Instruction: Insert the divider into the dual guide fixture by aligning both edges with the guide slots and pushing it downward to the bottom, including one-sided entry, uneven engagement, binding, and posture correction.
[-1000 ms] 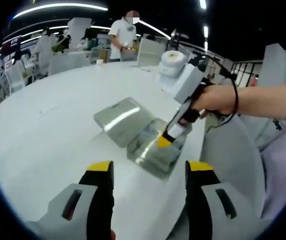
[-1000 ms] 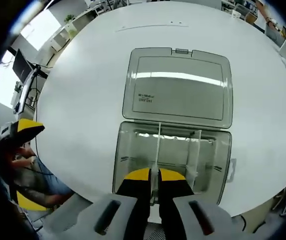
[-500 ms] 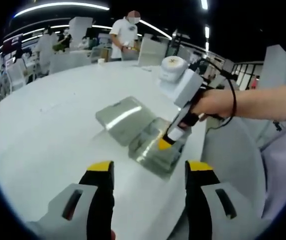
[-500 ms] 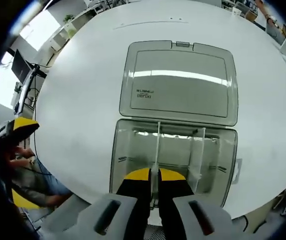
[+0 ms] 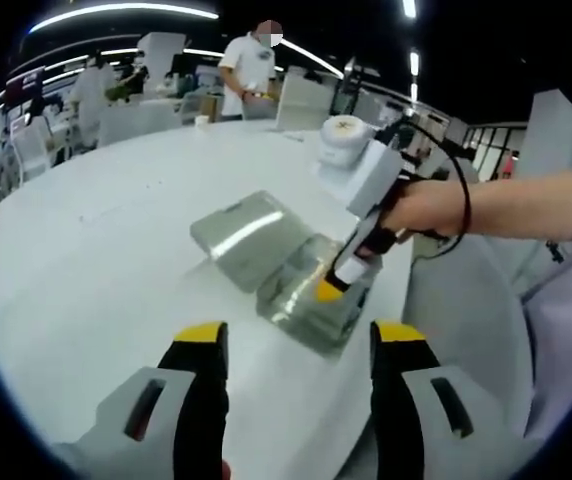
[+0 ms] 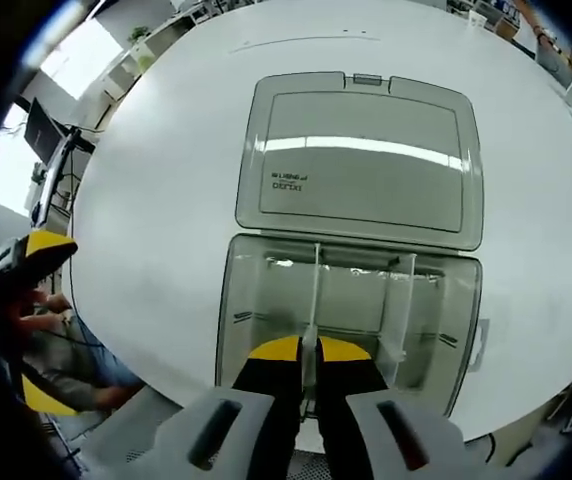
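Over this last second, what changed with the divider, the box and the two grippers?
In the left gripper view the right gripper has eased slightly lower into the open clear box. It stays shut on the thin divider, which remains upright inside the box. The lid stays flat open, and the left gripper stays open, away from the box.

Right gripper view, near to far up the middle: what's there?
Right claw shut on divider → open clear box → its flat-lying lid → bare white table.
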The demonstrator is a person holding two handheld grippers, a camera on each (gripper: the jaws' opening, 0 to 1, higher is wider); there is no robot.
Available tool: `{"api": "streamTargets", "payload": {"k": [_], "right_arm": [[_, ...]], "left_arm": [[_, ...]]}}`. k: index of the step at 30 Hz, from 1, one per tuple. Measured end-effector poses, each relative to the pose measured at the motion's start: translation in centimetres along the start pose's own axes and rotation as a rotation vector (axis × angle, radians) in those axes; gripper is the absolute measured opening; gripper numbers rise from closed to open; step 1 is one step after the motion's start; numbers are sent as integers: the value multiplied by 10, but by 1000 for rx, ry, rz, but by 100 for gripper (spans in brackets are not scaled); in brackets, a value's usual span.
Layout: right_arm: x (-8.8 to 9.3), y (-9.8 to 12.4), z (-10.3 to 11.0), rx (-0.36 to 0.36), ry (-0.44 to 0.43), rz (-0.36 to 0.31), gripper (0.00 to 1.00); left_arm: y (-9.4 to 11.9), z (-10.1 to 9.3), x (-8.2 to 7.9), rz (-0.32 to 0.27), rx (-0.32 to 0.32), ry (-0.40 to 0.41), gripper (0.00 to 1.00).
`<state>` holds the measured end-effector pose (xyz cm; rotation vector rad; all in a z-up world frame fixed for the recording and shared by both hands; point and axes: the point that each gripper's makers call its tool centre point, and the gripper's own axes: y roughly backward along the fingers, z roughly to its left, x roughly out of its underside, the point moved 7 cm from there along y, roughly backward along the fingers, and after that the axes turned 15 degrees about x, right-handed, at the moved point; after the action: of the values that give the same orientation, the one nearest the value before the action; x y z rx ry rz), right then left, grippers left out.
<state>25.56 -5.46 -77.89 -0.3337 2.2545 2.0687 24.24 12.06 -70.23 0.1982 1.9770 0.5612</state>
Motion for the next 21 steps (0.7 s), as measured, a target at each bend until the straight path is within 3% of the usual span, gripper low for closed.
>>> {"api": "streamTargets", "payload": {"k": [9, 21], "right_arm": [[0, 1, 0, -24, -13, 18, 1], [3, 1, 0, -40, 20, -6, 3]], "left_arm": [[5, 0, 2, 0, -15, 6, 55], [7, -2, 1, -2, -22, 6, 55]]}}
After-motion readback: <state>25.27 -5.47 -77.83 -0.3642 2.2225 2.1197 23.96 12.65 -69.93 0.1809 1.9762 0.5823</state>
